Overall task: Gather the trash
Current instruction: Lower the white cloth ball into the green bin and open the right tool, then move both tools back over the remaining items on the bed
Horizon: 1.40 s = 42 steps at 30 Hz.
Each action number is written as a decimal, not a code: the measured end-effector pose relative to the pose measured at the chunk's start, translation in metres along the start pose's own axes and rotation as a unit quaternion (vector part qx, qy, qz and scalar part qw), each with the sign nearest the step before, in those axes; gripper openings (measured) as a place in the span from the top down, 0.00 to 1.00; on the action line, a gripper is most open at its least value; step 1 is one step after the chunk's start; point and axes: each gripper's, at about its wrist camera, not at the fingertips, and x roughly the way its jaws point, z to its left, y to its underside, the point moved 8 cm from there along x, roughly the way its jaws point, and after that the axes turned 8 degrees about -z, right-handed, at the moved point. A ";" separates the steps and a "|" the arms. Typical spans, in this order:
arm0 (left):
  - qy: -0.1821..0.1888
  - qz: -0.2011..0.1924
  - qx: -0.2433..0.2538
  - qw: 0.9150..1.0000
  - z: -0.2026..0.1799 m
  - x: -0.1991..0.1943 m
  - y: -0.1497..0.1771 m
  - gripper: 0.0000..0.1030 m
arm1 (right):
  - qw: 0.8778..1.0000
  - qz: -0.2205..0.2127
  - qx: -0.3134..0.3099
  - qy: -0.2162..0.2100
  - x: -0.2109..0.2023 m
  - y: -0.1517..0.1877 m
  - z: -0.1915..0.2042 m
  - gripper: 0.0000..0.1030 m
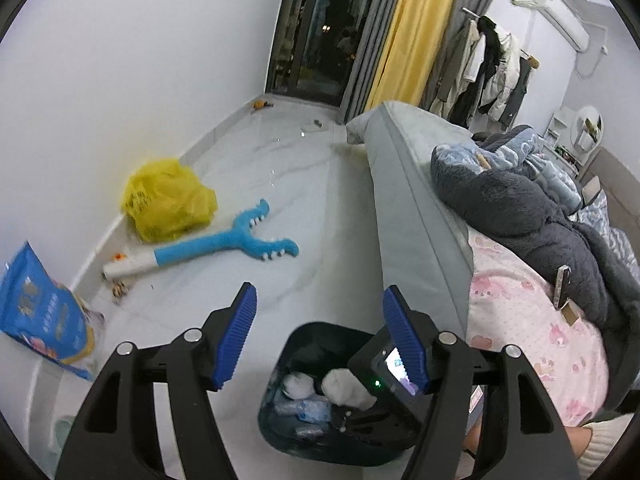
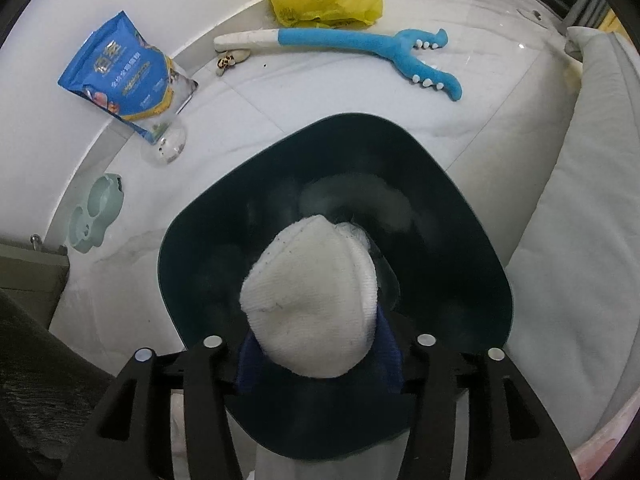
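Note:
A dark bin [image 2: 472, 240] stands on the white floor beside the bed. My right gripper [image 2: 318, 354] points straight down into it with a white sock [image 2: 312, 300] between its blue pads [image 2: 390, 346], which lie against the sock's sides. The left wrist view shows the same bin [image 1: 276, 436] from above, holding a crumpled tissue [image 1: 298, 386] and a clear plastic bottle [image 1: 304, 408], with the sock [image 1: 348, 390] over them. My left gripper [image 1: 320, 292] hangs above the bin, open, with nothing between its pads.
Against the wall lie a yellow plastic bag [image 1: 168, 200], a blue plush toy [image 1: 224, 244] and a blue pouch [image 2: 124, 76] with a clear cup [image 2: 168, 144]. A mint green dish [image 2: 96, 216] sits near the skirting. The bed [image 1: 412, 208] borders the bin on the right.

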 end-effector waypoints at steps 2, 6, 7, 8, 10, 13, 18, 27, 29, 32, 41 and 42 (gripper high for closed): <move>-0.001 -0.012 0.014 1.000 -0.005 -0.006 -0.004 0.25 | 1.000 -0.003 0.000 -0.001 -0.003 0.001 0.002 0.35; -0.001 -0.030 0.033 0.999 -0.015 -0.014 -0.010 0.14 | 1.000 -0.018 0.004 -0.007 -0.013 0.002 0.008 0.25; -0.003 -0.033 0.037 0.999 -0.015 -0.014 -0.011 0.10 | 1.000 -0.023 0.004 -0.006 -0.017 0.001 0.008 0.24; -0.004 -0.037 0.041 0.998 -0.016 -0.015 -0.012 0.08 | 1.000 -0.029 0.004 -0.006 -0.021 0.000 0.008 0.22; -0.007 -0.041 0.045 0.998 -0.019 -0.017 -0.014 0.06 | 0.999 -0.045 0.007 -0.010 -0.033 -0.005 0.008 0.19; -0.014 -0.050 0.046 0.998 -0.024 -0.021 -0.016 0.03 | 0.997 -0.078 0.018 -0.007 -0.055 -0.012 0.005 0.12; -0.004 -0.056 0.049 0.997 -0.038 -0.023 -0.020 0.03 | 0.991 -0.131 0.038 0.000 -0.093 -0.021 -0.010 0.11; 0.017 -0.060 0.058 0.996 -0.068 -0.022 -0.022 0.03 | 0.980 -0.191 0.055 0.024 -0.137 -0.017 -0.040 0.06; 0.020 -0.059 0.064 0.996 -0.078 -0.020 -0.020 0.03 | 0.978 -0.202 0.050 0.033 -0.147 -0.014 -0.047 0.03; 0.026 -0.053 0.065 0.996 -0.088 -0.017 -0.019 0.03 | 0.974 -0.217 0.054 0.044 -0.158 -0.009 -0.060 0.03; 0.041 -0.047 0.066 0.996 -0.120 -0.009 -0.014 0.03 | 0.959 -0.258 0.085 0.081 -0.200 0.010 -0.109 0.03; 0.045 -0.045 0.069 0.996 -0.125 -0.008 -0.013 0.03 | 0.958 -0.261 0.088 0.085 -0.203 0.012 -0.112 0.03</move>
